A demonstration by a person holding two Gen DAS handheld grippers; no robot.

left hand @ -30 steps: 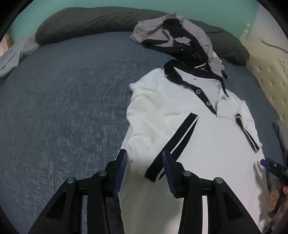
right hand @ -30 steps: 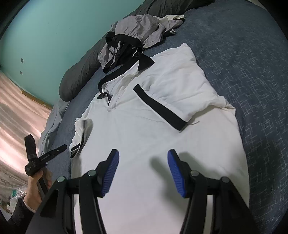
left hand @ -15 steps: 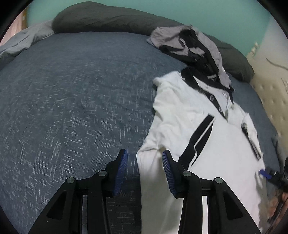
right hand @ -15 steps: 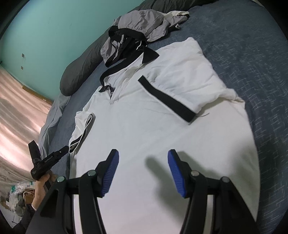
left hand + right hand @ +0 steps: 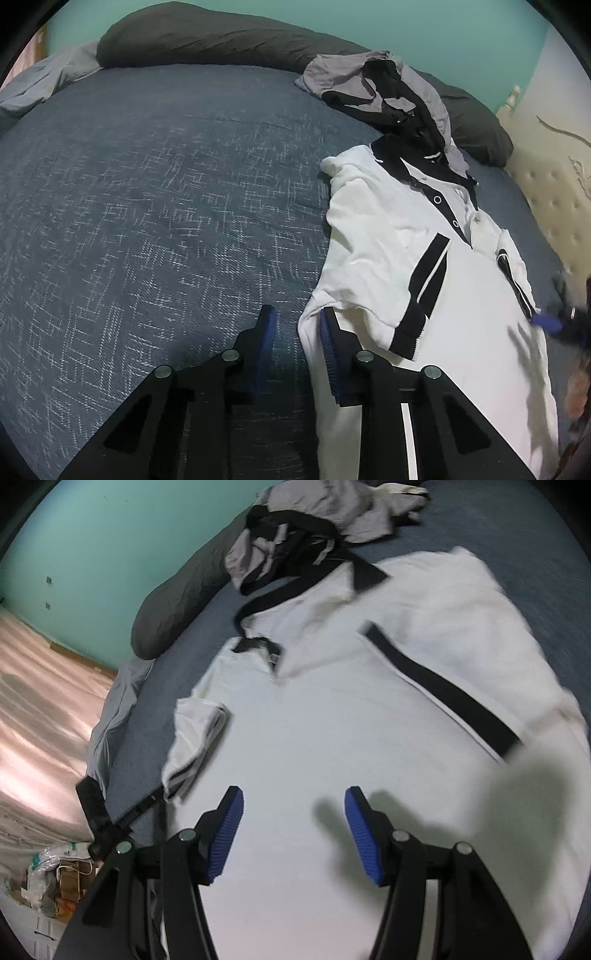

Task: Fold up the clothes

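Left gripper (image 5: 297,334) fingers apart — astride white polo shirt (image 5: 436,280) edge; right gripper (image 5: 293,825) fingers apart above shirt — on bed (image 5: 155,206).

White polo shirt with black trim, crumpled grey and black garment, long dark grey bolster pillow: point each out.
White polo shirt with black trim (image 5: 332,738), right wrist view, on the chest.
Crumpled grey and black garment (image 5: 399,96), left wrist view, on its middle.
Long dark grey bolster pillow (image 5: 207,40), left wrist view, on its top side.
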